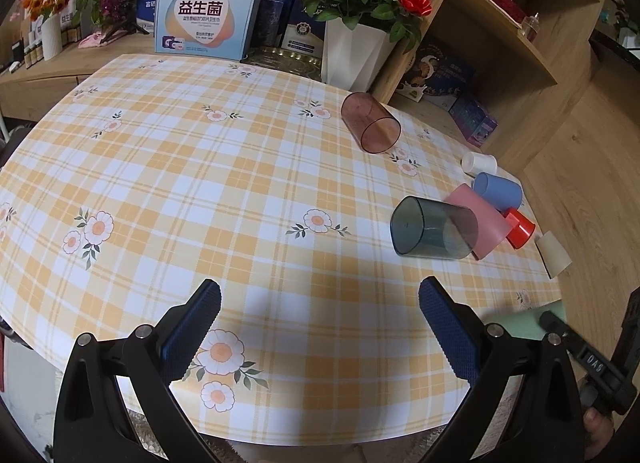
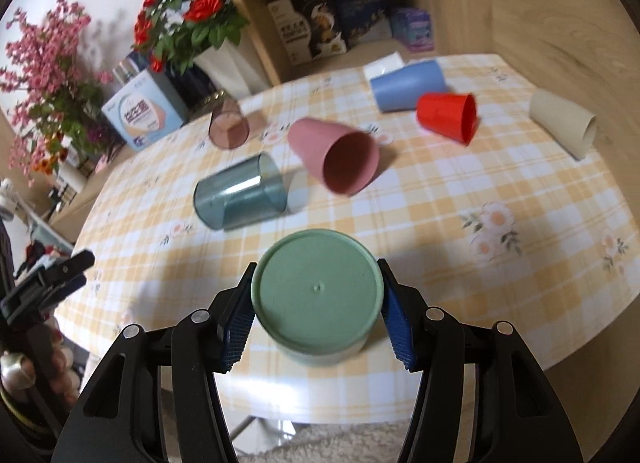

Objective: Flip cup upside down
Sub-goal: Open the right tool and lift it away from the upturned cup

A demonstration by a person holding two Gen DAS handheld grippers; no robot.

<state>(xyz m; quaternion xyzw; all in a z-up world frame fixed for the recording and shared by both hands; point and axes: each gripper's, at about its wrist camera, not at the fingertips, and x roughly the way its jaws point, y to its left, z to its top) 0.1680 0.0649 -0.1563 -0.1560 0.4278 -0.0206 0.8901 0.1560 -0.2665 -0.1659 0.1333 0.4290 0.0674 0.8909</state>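
A green cup [image 2: 316, 295] stands base up near the front edge of the checked table [image 2: 460, 199]. My right gripper [image 2: 316, 303] is shut on the green cup, one blue pad on each side. A sliver of the green cup shows in the left wrist view [image 1: 516, 321] beside the right gripper's body. My left gripper [image 1: 320, 303] is open and empty above the table's near edge. Several cups lie on their sides: a blue-grey clear one [image 2: 240, 193] [image 1: 434, 229], pink [image 2: 336, 155], red [image 2: 448, 115], blue [image 2: 408, 85], beige [image 2: 564, 123], and a brownish clear one [image 1: 370, 123].
A white vase of red roses [image 1: 356, 51], product boxes [image 1: 206, 15] and a wooden shelf [image 1: 500, 43] stand behind the table. A small white cup [image 1: 478, 163] lies near the far right edge. My left gripper shows at the left of the right wrist view [image 2: 48, 279].
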